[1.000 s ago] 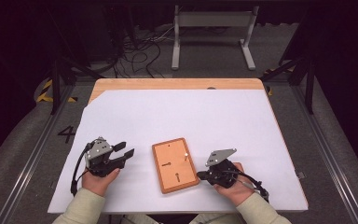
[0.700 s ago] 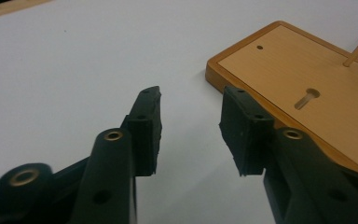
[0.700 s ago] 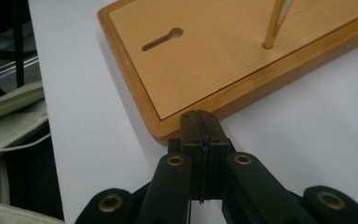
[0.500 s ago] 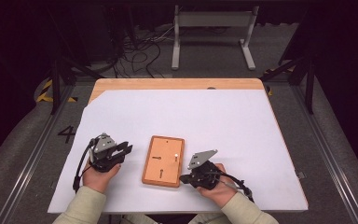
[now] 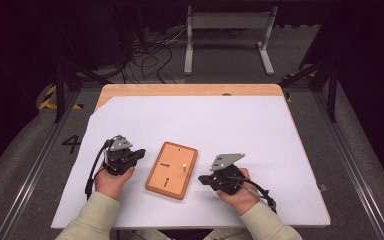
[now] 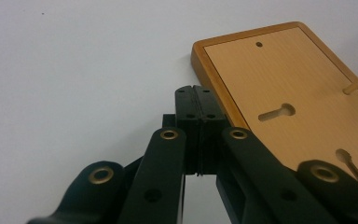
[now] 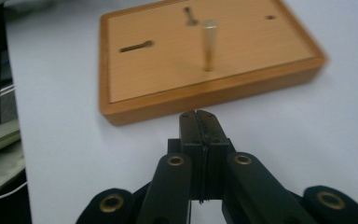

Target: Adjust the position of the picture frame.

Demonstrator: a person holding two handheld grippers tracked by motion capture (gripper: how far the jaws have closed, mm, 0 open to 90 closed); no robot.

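Between both grippers | wooden board [image 5: 172,169] | left gripper [image 5: 139,153] closed, at board's edge

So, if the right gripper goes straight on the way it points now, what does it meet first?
Most likely the near side edge of the wooden board. The shut right gripper points at it from close by, with a strip of white table cover between. The upright peg stands farther on.

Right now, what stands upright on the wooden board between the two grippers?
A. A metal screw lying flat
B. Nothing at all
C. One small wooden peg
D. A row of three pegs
C. In the right gripper view a single wooden peg rises straight up from the wooden board, beside its keyhole slots; the high view shows the same single peg.
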